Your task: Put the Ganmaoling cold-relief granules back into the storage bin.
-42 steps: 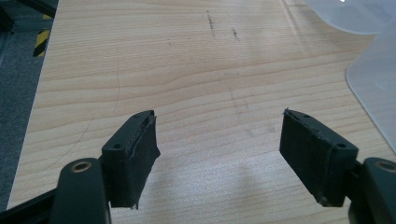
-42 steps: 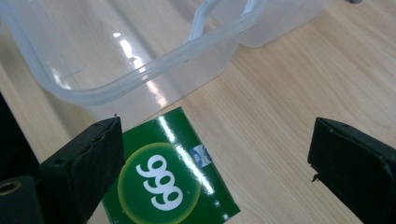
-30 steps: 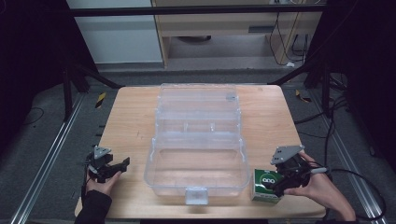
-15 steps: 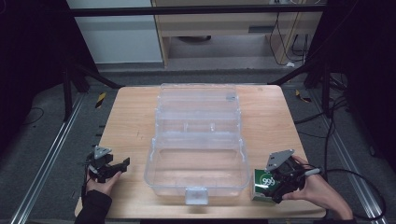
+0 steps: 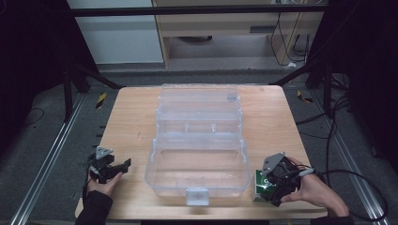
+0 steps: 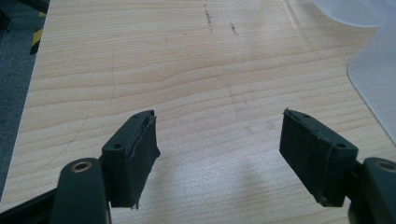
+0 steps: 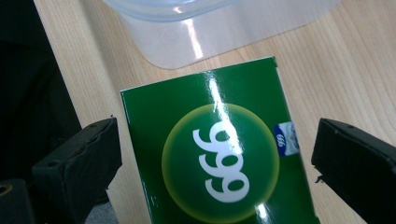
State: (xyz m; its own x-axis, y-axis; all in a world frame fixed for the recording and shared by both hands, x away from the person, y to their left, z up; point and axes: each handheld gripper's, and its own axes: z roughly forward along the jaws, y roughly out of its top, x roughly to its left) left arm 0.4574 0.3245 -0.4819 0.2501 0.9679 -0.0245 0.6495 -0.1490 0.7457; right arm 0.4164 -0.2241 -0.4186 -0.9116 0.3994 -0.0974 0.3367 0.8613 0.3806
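Green box [image 7: 219, 158] seen flat on tabletop [image 5: 131, 117], near front right corner, just beside clear case [image 5: 199, 159]. Right hand-held gripper [image 5: 274, 185] held directly over box, jaws just opened wide, pads not touching; box lies between them, long axis along the reach direction. Left hand-held gripper [image 6: 224, 154] kept wide, nothing held, far across case. Right one is clearly nearer, so grasp is judged for it

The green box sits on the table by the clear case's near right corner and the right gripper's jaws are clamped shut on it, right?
Not quite. The green box does sit by the clear case, but the right gripper isn't clamped on it: the right gripper view shows both jaws standing apart from its sides, having just been opening.
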